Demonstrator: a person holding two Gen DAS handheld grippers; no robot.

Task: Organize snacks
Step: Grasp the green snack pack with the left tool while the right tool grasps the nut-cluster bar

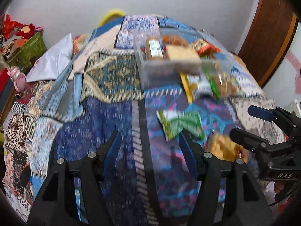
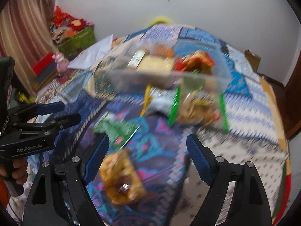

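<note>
Both views are motion-blurred. A clear plastic bin (image 1: pixel 150 69) (image 2: pixel 143 79) holding several snack packs stands on the patterned bed. In front of it lie a clear cookie bag with green edges (image 1: pixel 223 84) (image 2: pixel 197 109), a green and white packet (image 1: pixel 180 124) (image 2: pixel 118 130) and an orange snack pack (image 1: pixel 223 146) (image 2: pixel 122 179). My left gripper (image 1: pixel 149 143) (image 2: pixel 70 113) is open and empty, just left of the green packet. My right gripper (image 2: pixel 147 150) (image 1: pixel 239 122) is open and empty, with the orange pack below and between its fingers.
A patterned blue quilt (image 1: pixel 112 113) covers the bed. A white pillow (image 1: pixel 54 62) lies at far left. A green box (image 1: pixel 32 50) of red items and a pink toy (image 1: pixel 17 79) sit beside the bed. A wooden door (image 1: pixel 270 37) stands at right.
</note>
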